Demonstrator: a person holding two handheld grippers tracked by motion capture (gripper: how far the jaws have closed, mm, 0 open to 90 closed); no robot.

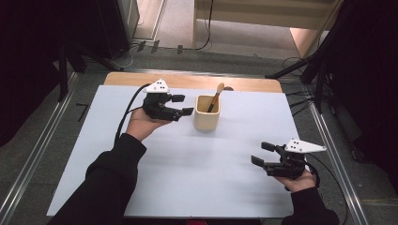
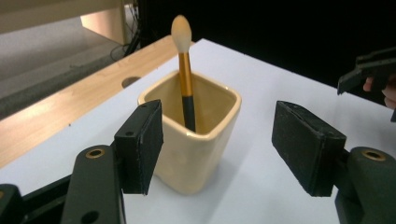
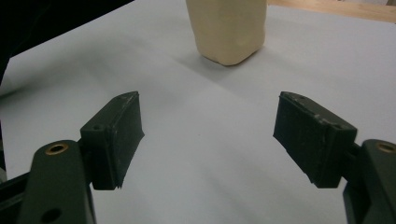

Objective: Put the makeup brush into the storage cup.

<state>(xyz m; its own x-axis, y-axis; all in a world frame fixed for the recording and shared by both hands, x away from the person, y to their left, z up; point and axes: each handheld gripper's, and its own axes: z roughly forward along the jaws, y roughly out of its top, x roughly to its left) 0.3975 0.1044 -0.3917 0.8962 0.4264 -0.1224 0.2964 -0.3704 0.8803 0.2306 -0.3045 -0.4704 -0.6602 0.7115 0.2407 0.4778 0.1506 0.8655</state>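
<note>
White bench (image 1: 187,178) carries a cream cup (image 1: 207,112) near its far centre, a brush (image 1: 216,97) standing inside. We find the left gripper (image 1: 183,105) just beside it, jaws apart; the right gripper (image 1: 263,153), well apart, likewise spread and empty.

Brush (image 1: 216,97) in cup (image 1: 206,119), mid-table (image 1: 187,178).

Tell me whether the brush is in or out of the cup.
In. The brush stands handle-down inside the cup, leaning on its rim, with the bristle tip sticking out above.
</note>
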